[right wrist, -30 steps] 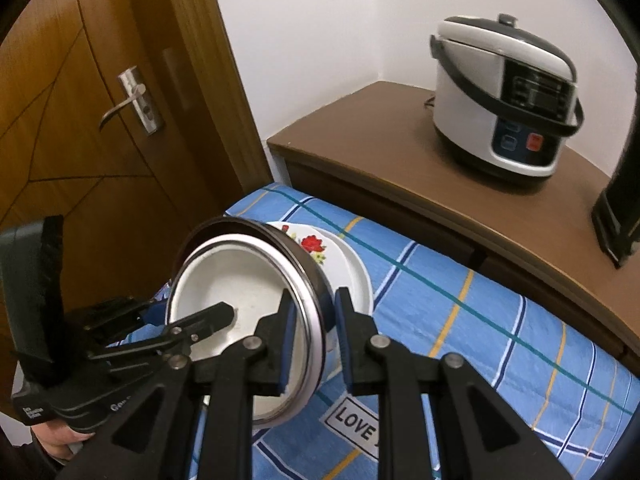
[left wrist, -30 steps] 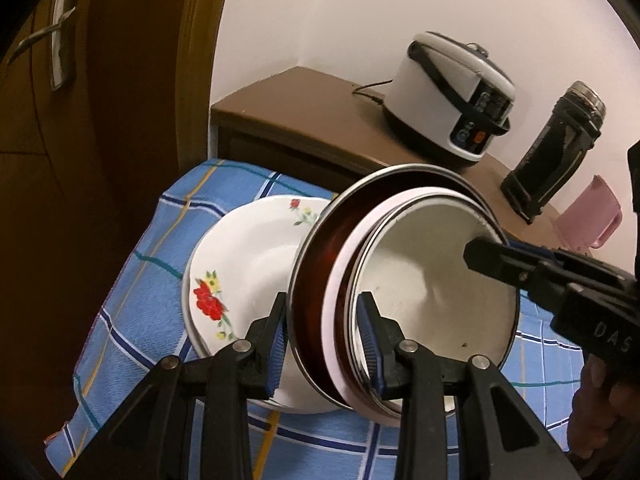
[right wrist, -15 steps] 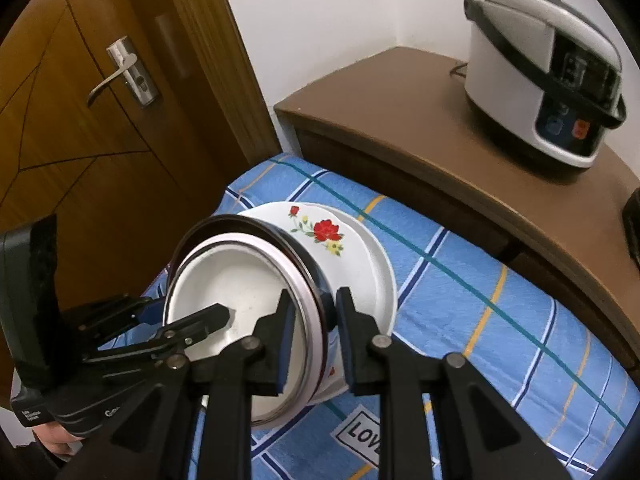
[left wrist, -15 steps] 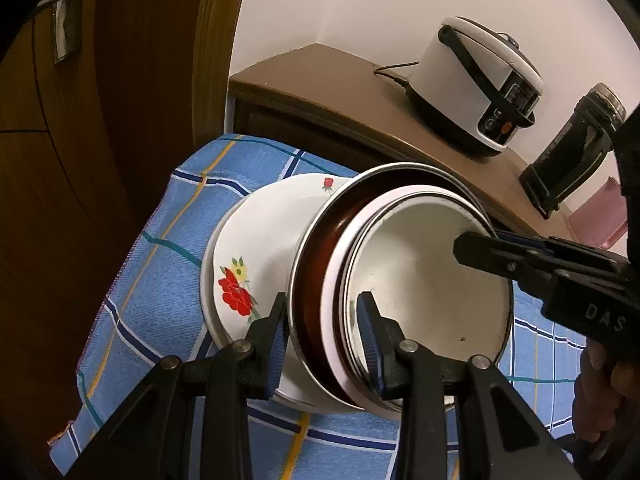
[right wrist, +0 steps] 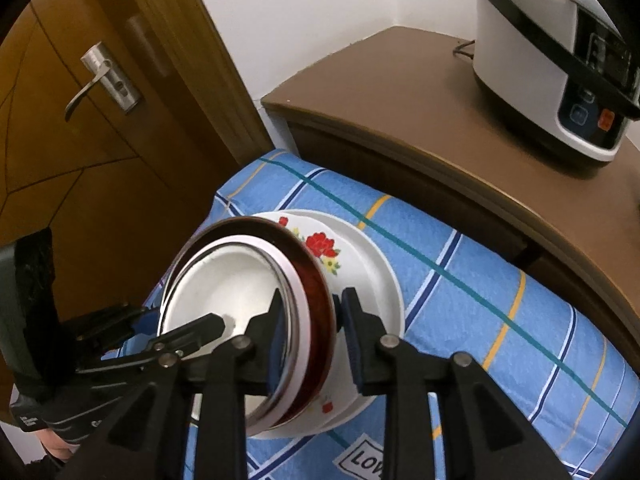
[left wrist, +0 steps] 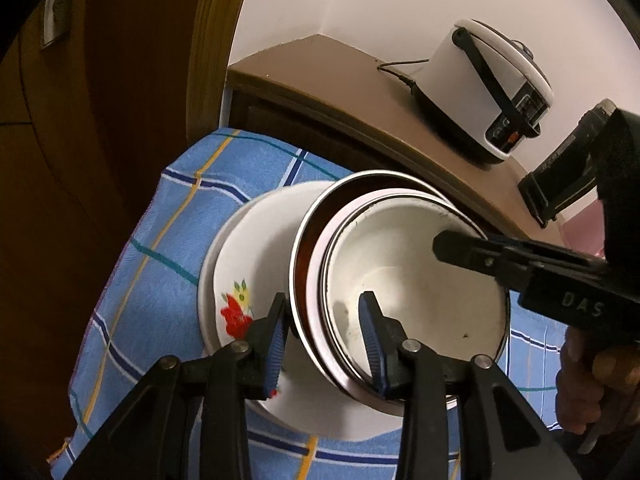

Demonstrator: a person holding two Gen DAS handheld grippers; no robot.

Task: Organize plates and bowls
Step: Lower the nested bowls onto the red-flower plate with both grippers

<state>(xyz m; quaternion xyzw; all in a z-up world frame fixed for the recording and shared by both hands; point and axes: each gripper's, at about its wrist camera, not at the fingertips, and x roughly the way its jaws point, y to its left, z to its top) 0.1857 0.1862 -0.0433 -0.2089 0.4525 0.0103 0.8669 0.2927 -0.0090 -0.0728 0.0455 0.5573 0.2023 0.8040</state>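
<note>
Nearby, cloth (right wrist: 500, 280) print "LOV"; right claw (left wrist: 456, 248) body stamped "DAS".

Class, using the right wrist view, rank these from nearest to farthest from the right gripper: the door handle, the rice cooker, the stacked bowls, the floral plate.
1. stacked bowls, rim between the right gripper jaws.
2. floral plate, just beyond, on the blue cloth.
3. and 4. door handle, far left, and rice cooker, far right: too close to call.

Open blue cloth (right wrist: 500, 292) lies to my right of the floral plates (right wrist: 360, 256); the door (right wrist: 80, 184) crowds the left, the cabinet (right wrist: 440, 120) with its rice cooker (right wrist: 548, 52) blocks beyond.
</note>
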